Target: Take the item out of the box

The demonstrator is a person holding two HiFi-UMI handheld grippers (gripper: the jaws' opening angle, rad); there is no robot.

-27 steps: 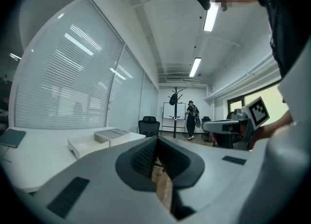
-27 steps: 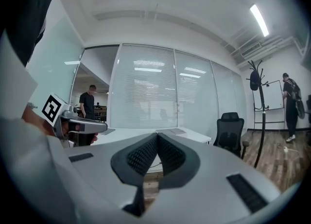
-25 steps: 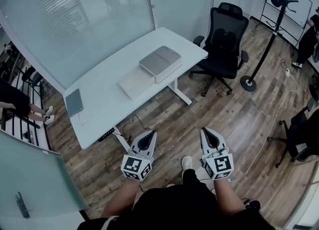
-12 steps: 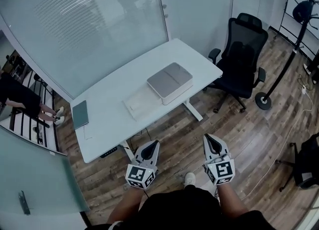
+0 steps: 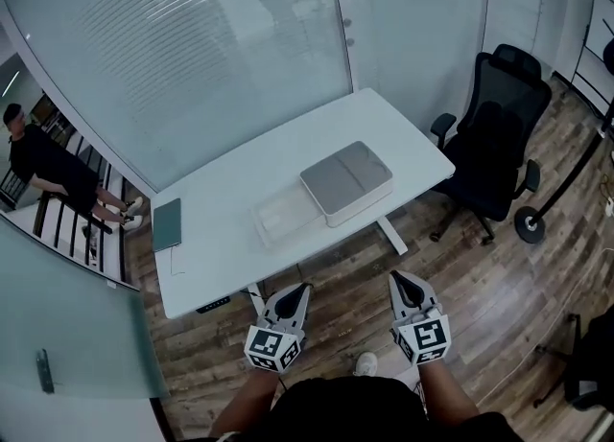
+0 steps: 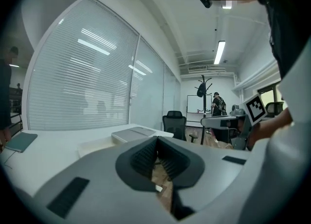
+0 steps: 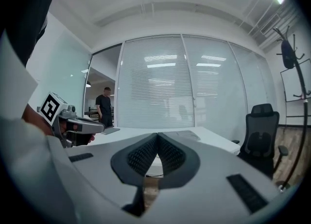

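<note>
We hold left gripper (image 5: 301,288) and right gripper (image 5: 396,278) clenched, empty, since nothing is within reach. The closed box (image 5: 345,181) sits on table (image 5: 216,253), well ahead of the 2 tips; item unseen.

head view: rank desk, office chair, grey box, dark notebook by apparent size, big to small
1. white desk
2. black office chair
3. grey box
4. dark notebook
The chair stands on the floor, farther from the camera than the desk top, so it probably looks smaller than it really is.
</note>
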